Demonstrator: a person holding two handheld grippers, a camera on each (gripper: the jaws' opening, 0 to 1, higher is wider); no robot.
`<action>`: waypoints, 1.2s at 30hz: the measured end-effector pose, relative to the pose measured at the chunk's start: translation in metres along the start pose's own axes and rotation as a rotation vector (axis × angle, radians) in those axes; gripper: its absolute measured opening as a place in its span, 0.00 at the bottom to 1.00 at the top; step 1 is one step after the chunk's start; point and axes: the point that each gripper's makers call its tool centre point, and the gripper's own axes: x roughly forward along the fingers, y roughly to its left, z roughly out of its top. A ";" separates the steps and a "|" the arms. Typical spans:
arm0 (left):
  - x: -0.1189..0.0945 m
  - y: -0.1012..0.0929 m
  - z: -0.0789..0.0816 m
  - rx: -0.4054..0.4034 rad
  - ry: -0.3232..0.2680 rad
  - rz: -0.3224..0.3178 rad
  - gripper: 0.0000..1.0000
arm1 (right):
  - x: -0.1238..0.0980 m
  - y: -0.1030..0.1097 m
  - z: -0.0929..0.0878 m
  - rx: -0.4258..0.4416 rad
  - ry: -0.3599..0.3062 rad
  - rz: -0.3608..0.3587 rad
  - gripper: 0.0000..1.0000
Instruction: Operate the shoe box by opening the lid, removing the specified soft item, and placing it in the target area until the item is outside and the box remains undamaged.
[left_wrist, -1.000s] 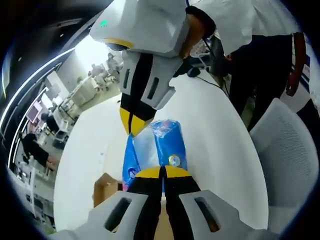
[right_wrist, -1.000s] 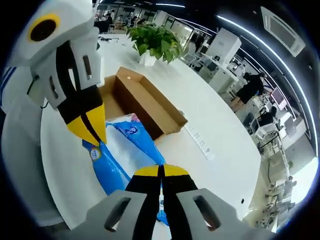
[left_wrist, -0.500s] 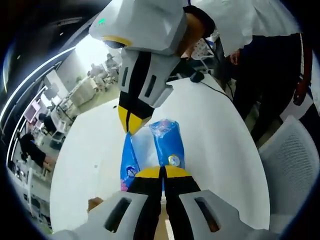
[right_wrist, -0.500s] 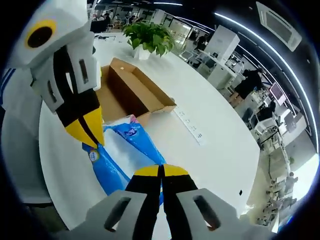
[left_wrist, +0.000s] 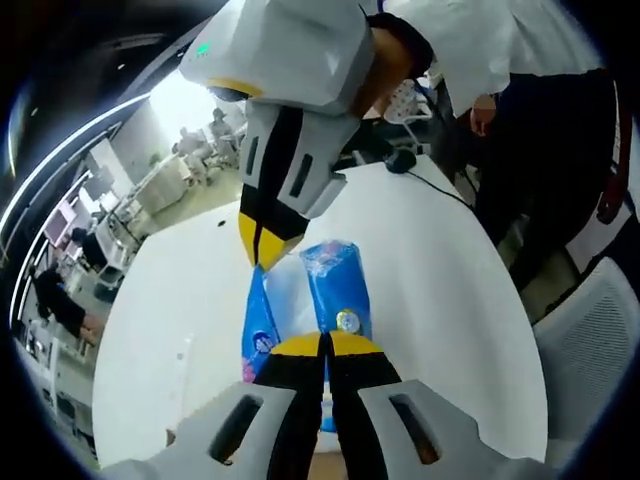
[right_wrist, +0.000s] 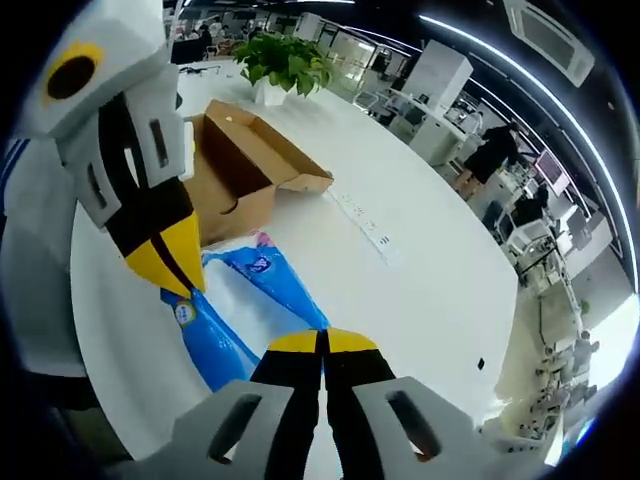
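1. A big office room with long ceiling lights lies behind a smooth, white, rounded bench (right_wrist: 420, 290).
2. A brown cardboard shoe box (right_wrist: 235, 165) sits open on the bench near a leafy green plant (right_wrist: 285, 60).
3. A shiny, crinkly blue soft pack (left_wrist: 335, 285) is outside the box.
4. The left tool (left_wrist: 322, 345) and the right tool (right_wrist: 322, 342) each pinch one end of the pack, jaws together.

At the left of the right gripper view, the left gripper (right_wrist: 165, 265) hides part of the shoe box (right_wrist: 240, 165); the blue pack (right_wrist: 245, 305) print is unreadably small.
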 end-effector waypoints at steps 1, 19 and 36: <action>0.003 -0.001 0.002 -0.003 -0.002 -0.003 0.00 | 0.000 -0.002 -0.003 0.004 0.002 0.000 0.00; 0.052 0.003 0.034 -0.030 -0.031 -0.015 0.00 | -0.004 -0.037 -0.057 0.052 0.026 -0.029 0.00; 0.097 0.016 0.042 -0.068 -0.049 0.003 0.00 | 0.000 -0.065 -0.094 0.094 0.045 -0.058 0.00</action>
